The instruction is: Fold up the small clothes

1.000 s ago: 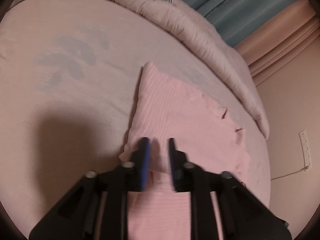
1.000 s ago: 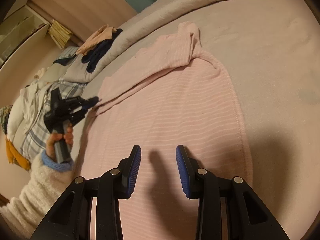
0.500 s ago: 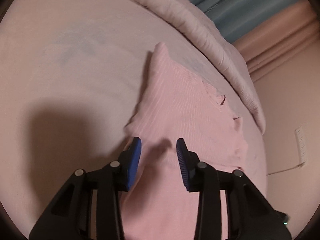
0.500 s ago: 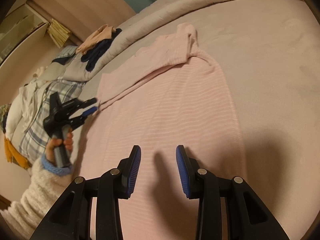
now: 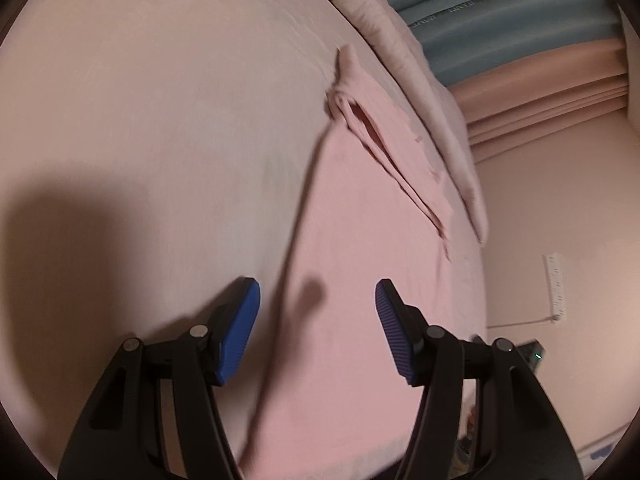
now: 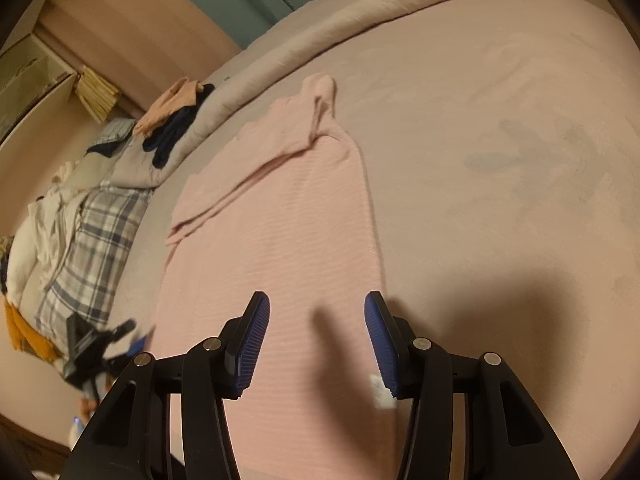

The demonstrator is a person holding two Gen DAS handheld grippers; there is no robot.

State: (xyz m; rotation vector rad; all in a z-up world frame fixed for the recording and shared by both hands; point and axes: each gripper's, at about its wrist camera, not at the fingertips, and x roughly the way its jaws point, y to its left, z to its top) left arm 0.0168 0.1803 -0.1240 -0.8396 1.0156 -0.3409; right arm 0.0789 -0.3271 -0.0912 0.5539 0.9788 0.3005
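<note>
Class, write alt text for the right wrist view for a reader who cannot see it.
A pink striped garment lies spread flat on a bed, one sleeve folded across it. The open right gripper hovers over its near end, holding nothing. Piled clothes lie far left.

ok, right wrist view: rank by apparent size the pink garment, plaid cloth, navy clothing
1. pink garment, largest by far
2. plaid cloth
3. navy clothing, smallest

Both piles lie farther from the camera, so their real sizes are unsure.

A home bedroom: a wide bed with a pale pink sheet (image 6: 480, 120), a rumpled beige duvet (image 6: 360, 12), teal curtains (image 5: 520, 20), piled laundry (image 6: 80, 216).
</note>
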